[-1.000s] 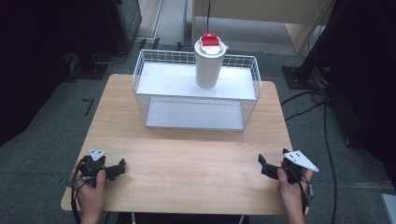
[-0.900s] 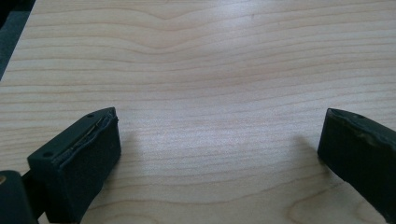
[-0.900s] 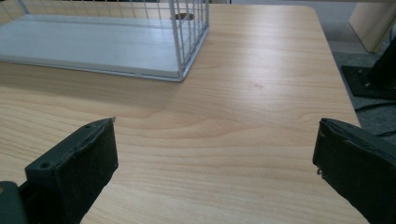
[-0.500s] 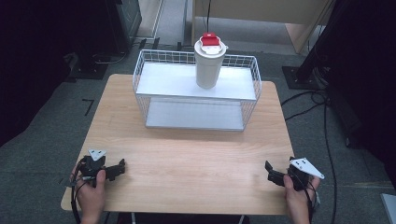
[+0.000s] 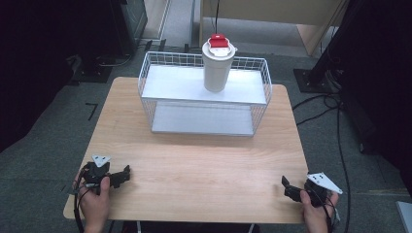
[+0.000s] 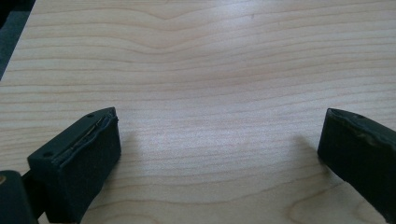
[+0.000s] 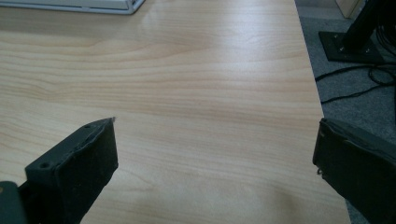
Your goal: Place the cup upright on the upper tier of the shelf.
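Two hand-held grippers rest at the near corners of a light wooden table, both with jaws spread and nothing between them.

The left black two-jaw gripper (image 5: pixel 125 174), held by the person's left hand (image 5: pixel 93 206), sits near the table's near left corner; in the left gripper view its jaws stand wide apart over bare wood grain. The right black two-jaw gripper (image 5: pixel 286 187), held by the right hand (image 5: pixel 317 219), lies near the near right corner, its jaws likewise wide apart above the light wooden table (image 7: pixel 196 84). Well apart from both, at the far side of the table, stands a white wire two-tier basket rack (image 5: pixel 204 127). On its upper shelf stands an upright cream tumbler with a red-topped lid (image 5: pixel 216 68).
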